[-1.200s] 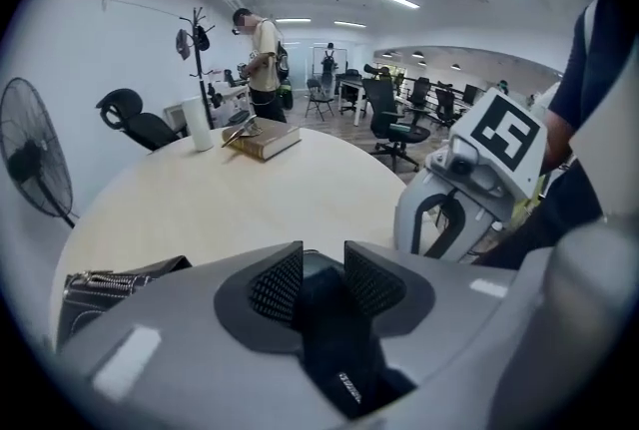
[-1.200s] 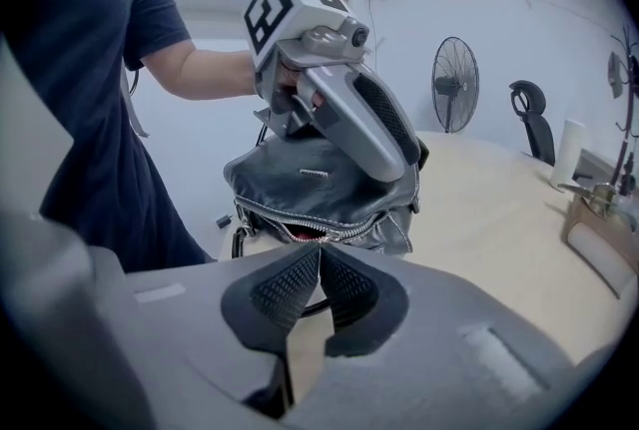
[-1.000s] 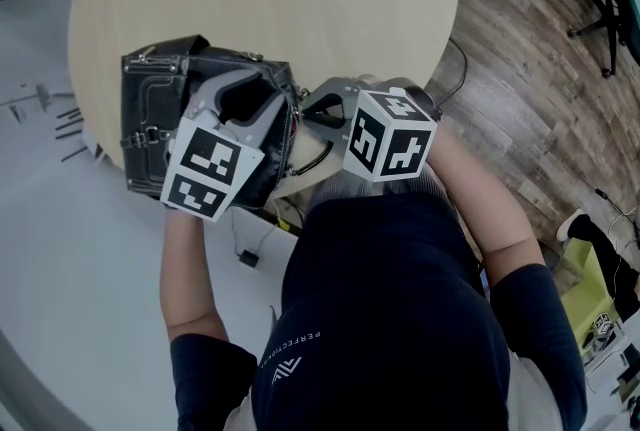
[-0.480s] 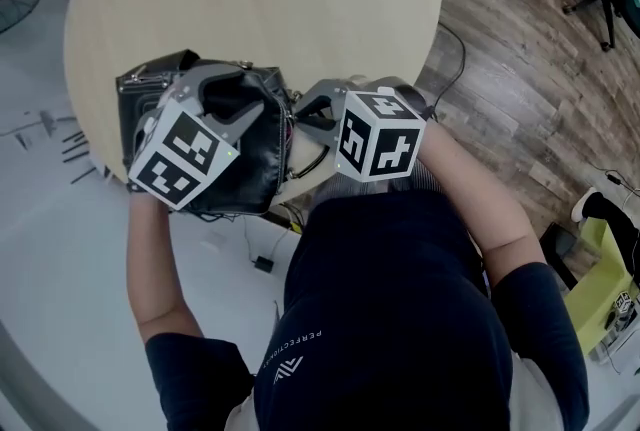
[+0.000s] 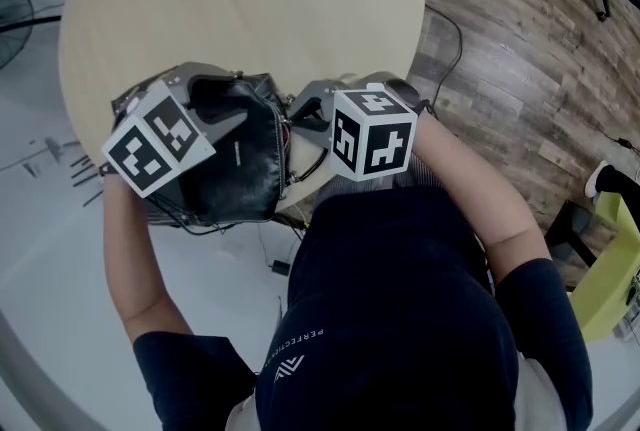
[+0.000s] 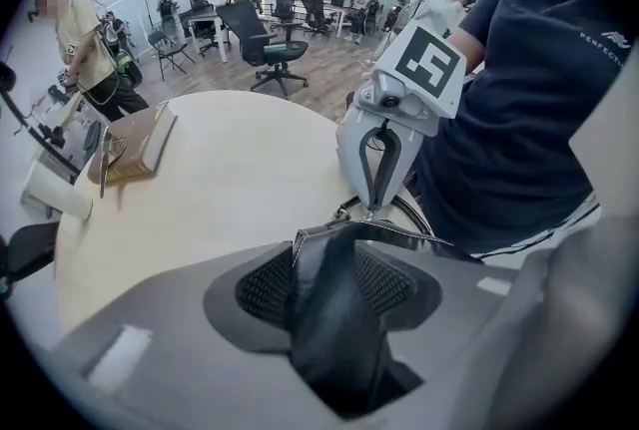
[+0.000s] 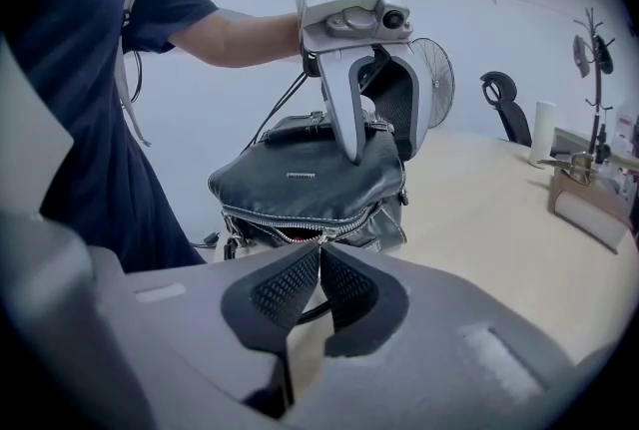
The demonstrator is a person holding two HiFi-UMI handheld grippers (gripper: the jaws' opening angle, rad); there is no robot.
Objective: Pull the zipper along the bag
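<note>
Left fingers (image 6: 262, 290) just spread, astride fold of bag (image 7: 300, 181); right fingers (image 7: 285, 296) pinched on zipper pull (image 7: 320, 233).

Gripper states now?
Left gripper: open, jaws just opened, bag between them.
Right gripper: shut on zipper pull.

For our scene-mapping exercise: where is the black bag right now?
In the head view, the black bag sits at the round table's near-left edge, just left of the right gripper.
</note>
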